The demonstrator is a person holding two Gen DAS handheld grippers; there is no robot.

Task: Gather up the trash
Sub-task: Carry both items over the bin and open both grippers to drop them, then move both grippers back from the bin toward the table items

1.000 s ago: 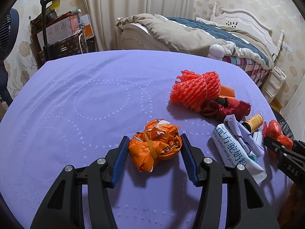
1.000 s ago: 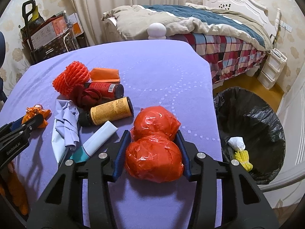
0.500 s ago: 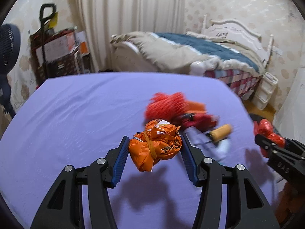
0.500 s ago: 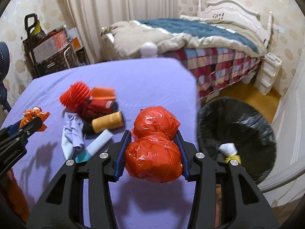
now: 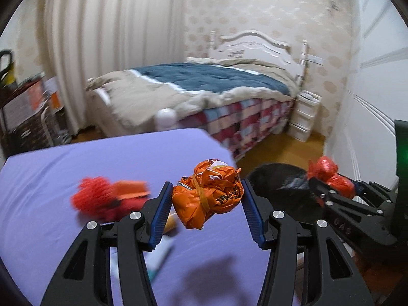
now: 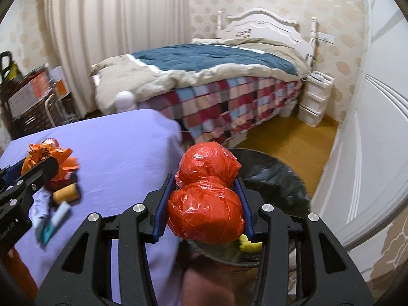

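The orange bag (image 5: 207, 192) and red bag (image 6: 207, 199) have been lifted off the purple table (image 6: 122, 150) and carried toward the black bin (image 6: 278, 178), the red bag now over it.

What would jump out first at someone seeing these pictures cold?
Two bright bundles of trash, each pinched between black tongs: a red plastic bag in the right gripper above the rim of a black-lined bin, and a crumpled orange bag in the left gripper above the purple table. Behind them stands a bed with a blue quilt and checked cover.
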